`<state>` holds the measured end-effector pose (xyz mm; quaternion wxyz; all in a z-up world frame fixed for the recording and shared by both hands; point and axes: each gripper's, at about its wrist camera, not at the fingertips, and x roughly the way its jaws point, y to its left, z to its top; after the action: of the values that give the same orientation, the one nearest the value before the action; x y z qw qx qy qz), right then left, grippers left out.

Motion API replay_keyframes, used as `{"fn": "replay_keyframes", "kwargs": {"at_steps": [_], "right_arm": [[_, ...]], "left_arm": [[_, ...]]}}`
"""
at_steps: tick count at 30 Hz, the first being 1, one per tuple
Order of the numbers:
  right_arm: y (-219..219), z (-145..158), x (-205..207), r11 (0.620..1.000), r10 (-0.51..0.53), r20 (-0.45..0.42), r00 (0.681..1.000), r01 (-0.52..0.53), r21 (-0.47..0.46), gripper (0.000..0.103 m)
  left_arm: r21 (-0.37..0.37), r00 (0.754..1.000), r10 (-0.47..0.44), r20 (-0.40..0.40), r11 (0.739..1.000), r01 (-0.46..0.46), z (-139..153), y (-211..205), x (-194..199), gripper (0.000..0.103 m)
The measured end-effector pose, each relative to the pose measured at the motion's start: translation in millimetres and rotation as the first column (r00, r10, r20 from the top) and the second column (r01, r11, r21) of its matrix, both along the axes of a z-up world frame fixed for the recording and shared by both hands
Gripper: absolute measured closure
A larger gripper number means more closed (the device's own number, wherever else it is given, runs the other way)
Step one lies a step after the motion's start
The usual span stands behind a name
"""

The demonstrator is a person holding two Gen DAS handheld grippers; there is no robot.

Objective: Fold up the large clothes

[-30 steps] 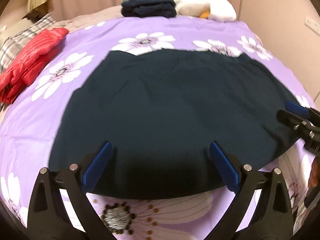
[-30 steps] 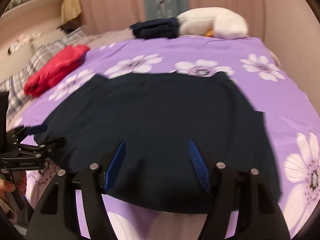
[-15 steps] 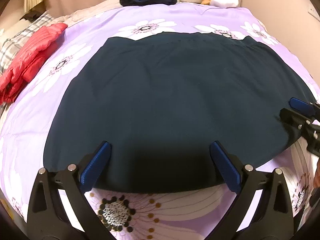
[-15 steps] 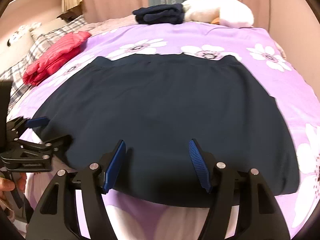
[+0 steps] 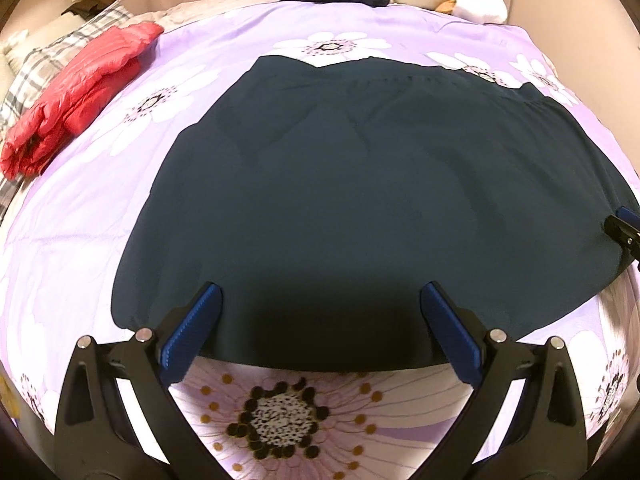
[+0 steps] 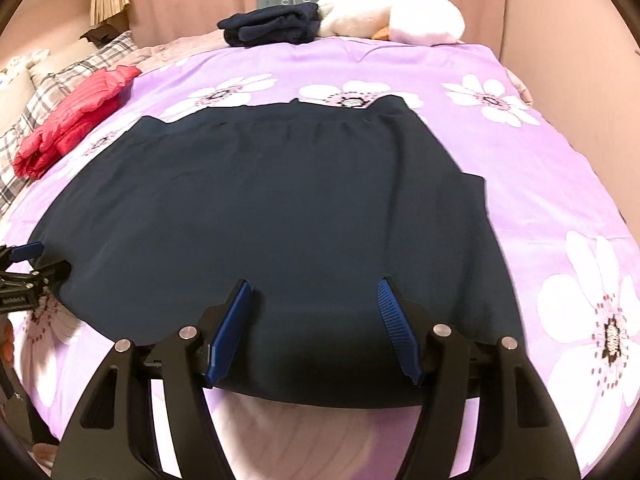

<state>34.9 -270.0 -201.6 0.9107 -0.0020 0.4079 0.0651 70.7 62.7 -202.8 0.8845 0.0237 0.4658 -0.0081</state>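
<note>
Dark garment (image 5: pixel 360 200) spread flat on floral bedspread (image 5: pixel 80 220), ready for folding; left gripper (image 5: pixel 320 328) and right gripper (image 6: pixel 314 328) gape empty above near hem, likely to pinch it.

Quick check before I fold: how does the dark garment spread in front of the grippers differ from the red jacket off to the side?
The dark garment lies spread flat and smooth in the middle of the bed; the red jacket is bunched into a thick bundle near the plaid pillow. The dark garment covers far more of the bedspread than the jacket. The dark fabric looks thin and plain; the jacket is puffy and quilted. Both rest on the bedspread, ungripped.
</note>
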Motion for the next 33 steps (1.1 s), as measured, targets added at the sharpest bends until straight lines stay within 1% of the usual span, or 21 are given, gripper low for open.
{"fn": "replay_keyframes", "kwargs": {"at_steps": [4,21,27,29,30,32,33], "right_arm": [[-13,-1,-1,0.999,-0.035,-0.003,0.999,0.035,0.001,0.037],[-37,2,-4,0.996,-0.086,0.001,0.996,0.086,0.001,0.037],[-59,4,-13,0.99,-0.142,-0.002,0.99,0.142,0.023,0.037],[-69,3,-15,0.984,-0.178,-0.011,0.984,0.178,0.015,0.037],[-75,2,-17,0.98,-0.198,-0.021,0.98,0.199,0.017,0.036],[-89,0,-21,0.969,-0.24,-0.046,0.97,0.242,0.049,0.036],[-93,1,-24,0.964,-0.257,-0.055,0.965,0.26,0.057,0.034]], "left_arm": [[-0.008,1.0,0.016,-0.003,1.0,-0.016,-2,8,-1,0.002],[-0.013,0.999,0.036,-0.007,0.999,-0.036,-2,18,-7,0.002],[-0.016,0.999,0.047,-0.016,0.999,-0.047,0,21,-10,0.002],[-0.015,0.999,0.049,-0.02,0.999,-0.05,1,22,-11,0.002],[-0.015,0.998,0.05,-0.025,0.999,-0.05,2,22,-11,0.002],[-0.017,0.998,0.056,-0.036,0.998,-0.057,6,23,-14,0.002],[-0.017,0.997,0.059,-0.041,0.998,-0.06,8,23,-15,0.002]]}}
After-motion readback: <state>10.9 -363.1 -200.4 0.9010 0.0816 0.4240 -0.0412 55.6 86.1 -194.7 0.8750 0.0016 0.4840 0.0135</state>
